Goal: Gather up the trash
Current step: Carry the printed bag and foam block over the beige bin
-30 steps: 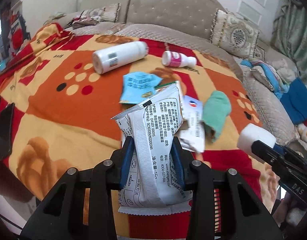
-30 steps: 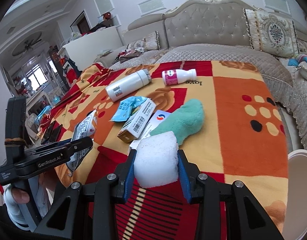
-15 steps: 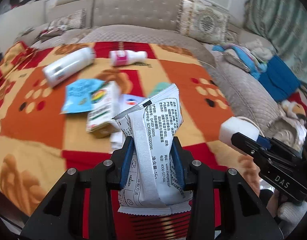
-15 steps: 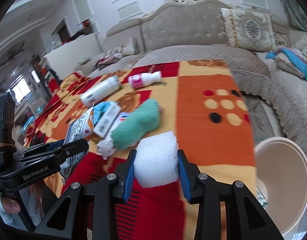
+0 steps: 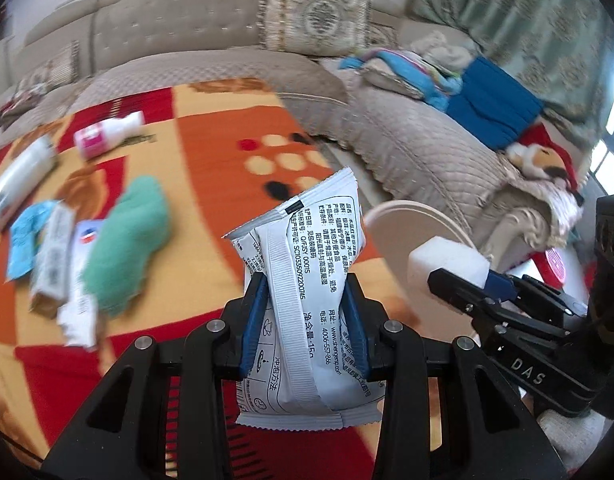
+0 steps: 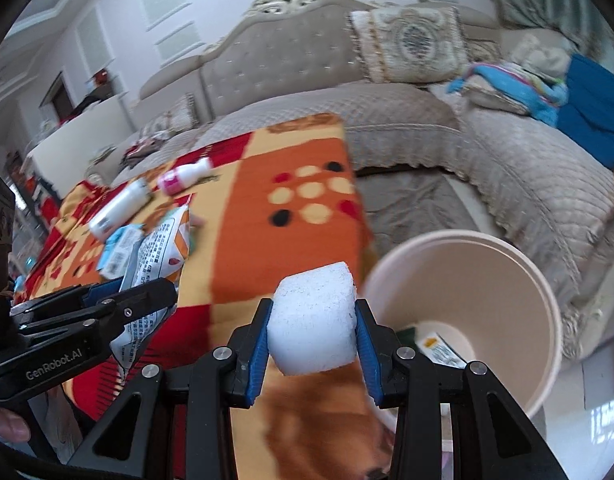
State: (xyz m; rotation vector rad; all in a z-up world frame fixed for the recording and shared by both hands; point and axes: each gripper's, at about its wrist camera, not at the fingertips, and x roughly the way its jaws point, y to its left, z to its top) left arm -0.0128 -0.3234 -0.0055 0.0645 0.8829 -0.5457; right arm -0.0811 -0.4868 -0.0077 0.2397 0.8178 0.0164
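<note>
Wrapper [image 5: 307,280] pinched in L gripper [image 5: 305,320]; foam [image 6: 312,320] in R gripper [image 6: 312,334].

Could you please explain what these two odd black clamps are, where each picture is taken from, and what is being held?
They are hand-held two-finger grippers, each carrying a forward-looking fisheye camera. One picture looks along the left gripper, shut on a crinkled white printed snack wrapper. The other looks along the right gripper, shut on a white foam block, beside a beige plastic bin. On the orange-and-red patterned blanket lie a pink-labelled bottle, a green cloth and more litter.
</note>
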